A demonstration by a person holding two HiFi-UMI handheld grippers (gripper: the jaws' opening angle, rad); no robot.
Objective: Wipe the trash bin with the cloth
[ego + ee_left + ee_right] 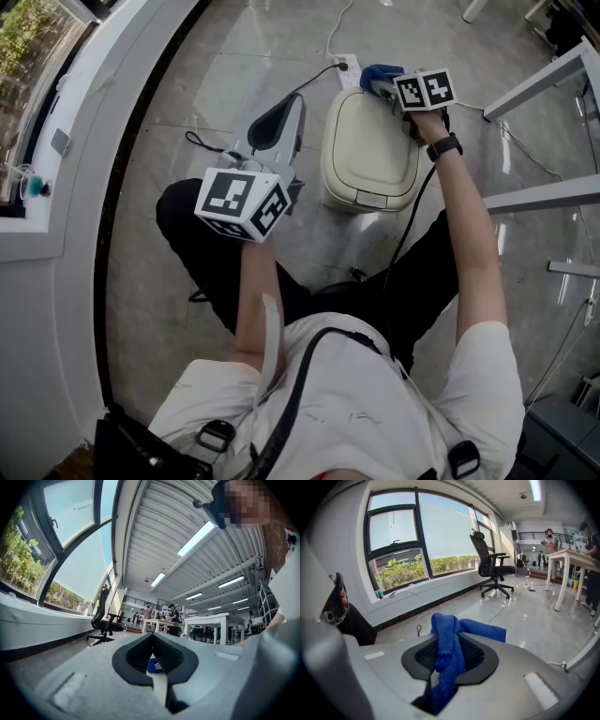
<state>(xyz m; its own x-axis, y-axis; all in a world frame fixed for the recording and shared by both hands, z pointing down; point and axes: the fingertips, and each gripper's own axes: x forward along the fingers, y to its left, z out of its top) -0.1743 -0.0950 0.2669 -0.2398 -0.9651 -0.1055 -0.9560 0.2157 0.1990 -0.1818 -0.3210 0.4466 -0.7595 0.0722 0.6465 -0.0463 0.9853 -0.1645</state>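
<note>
White shirt [375,403] of the person fills the near edge of the head view. Beyond it a cream plastic trash bin with a rounded lid [370,150] stands on the grey polished floor [225,56], its long axis running away from the person. The right gripper [386,86] sits at the lid's far right corner with a blue terry cloth [377,73]; contact with the lid cannot be confirmed. The left gripper [281,120] hangs just left of the bin, apart from it. The right hand is judged nearer, so the wipe would run back along that axis.

Left gripper view: jaws pressed together, nothing held. The bin cannot be made out.

Right gripper view: jaws pinching the cloth, which spills over the tips. The bin is out of frame, so only the head view places it.
</note>
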